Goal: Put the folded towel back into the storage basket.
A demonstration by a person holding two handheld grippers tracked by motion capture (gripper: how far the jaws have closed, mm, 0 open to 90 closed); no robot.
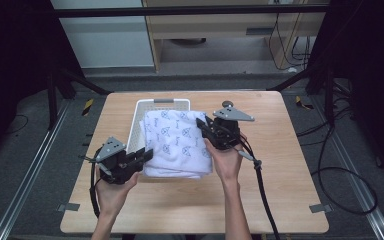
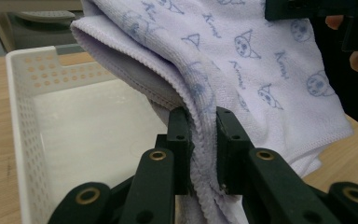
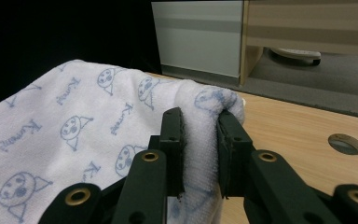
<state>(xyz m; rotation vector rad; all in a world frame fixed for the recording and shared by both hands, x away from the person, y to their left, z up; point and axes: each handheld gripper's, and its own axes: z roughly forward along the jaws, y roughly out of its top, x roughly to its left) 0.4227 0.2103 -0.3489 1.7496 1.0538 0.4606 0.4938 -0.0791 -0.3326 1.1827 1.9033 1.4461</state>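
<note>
A folded white towel printed with blue faces lies over the right part of a white basket at the centre of the wooden table. The left gripper pinches its edge at seven o'clock; the right gripper clamps its edge at two o'clock.

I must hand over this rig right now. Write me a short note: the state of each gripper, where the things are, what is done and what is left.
Left gripper: shut on the folded towel, at its near left edge.
Right gripper: shut on the towel's right edge.
Towel: folded, held between both grippers, partly above the white basket, partly over the table.
Done: towel folded and gripped on both sides.
Left: probably lower it into the basket, then open both jaws.
</note>
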